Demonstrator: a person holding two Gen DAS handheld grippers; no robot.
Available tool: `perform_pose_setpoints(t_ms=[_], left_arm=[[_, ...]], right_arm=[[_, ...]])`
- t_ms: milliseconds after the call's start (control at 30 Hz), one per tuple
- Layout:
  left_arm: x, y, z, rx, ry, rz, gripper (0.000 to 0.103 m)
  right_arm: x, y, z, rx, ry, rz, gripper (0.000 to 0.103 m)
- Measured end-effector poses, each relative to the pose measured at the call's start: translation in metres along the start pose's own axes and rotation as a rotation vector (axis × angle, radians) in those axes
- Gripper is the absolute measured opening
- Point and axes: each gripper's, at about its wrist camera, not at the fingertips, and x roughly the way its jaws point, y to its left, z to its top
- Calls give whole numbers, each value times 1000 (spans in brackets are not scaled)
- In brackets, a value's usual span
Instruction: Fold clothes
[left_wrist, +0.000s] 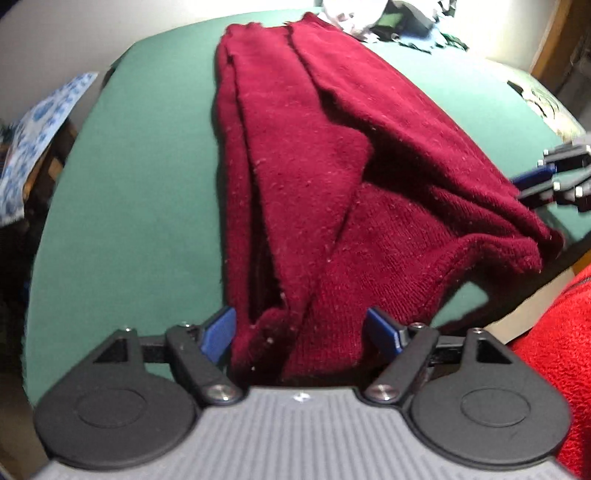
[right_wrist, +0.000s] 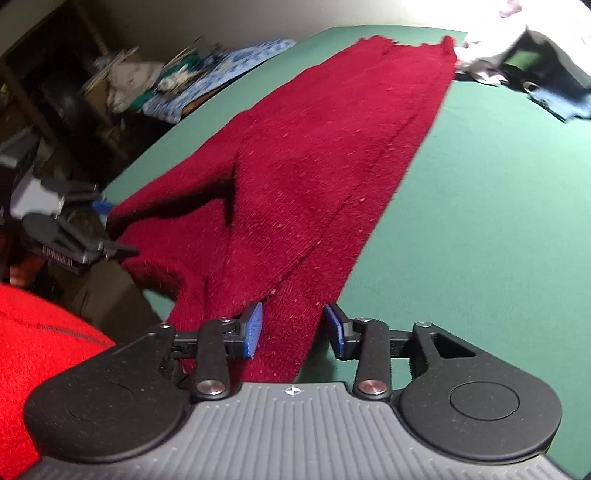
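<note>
A dark red knitted sweater (left_wrist: 314, 177) lies lengthwise on the green table (left_wrist: 147, 184), folded into a long strip, with its near end lifted off the surface. My left gripper (left_wrist: 301, 334) has its jaws wide apart with the sweater's near left corner bunched between the blue pads. My right gripper (right_wrist: 293, 330) also has its jaws apart, around the near right corner of the sweater (right_wrist: 314, 184). Neither pair of pads presses the fabric. Each gripper shows in the other's view: the right one (left_wrist: 554, 177) and the left one (right_wrist: 85, 221).
A pile of other clothes (left_wrist: 388, 22) lies at the far end of the table, also in the right wrist view (right_wrist: 524, 55). A blue patterned cloth (right_wrist: 229, 70) and cluttered shelves (right_wrist: 74, 92) stand left of the table. The person's red fleece (right_wrist: 37, 350) is close by.
</note>
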Motion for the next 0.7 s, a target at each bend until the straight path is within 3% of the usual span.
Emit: perform_pose_setpoints(t_ms=[67,200,267,367,500,700], left_arm=[[-10,3,3,0,16,-7,68],[-41,12,34,93,-67,0,86],[-44,20,60,134,-99,-11,86],[-32,33,104,197,-123,-15,86],[6,48,170,291,-132,32,86],[74,89,251,258,-140,11,88]], right_arm=[[-6,-2,4,-29,-3,13,41],[-18,-24,32,-8,-52,1,41],[-19,-36,55,-2,-76,-38,42],[-12,-51,96,8,-99,-109,43],[3,-77,153,38,-99,-154,53],[38,-117,214,125,-117,-243,62]])
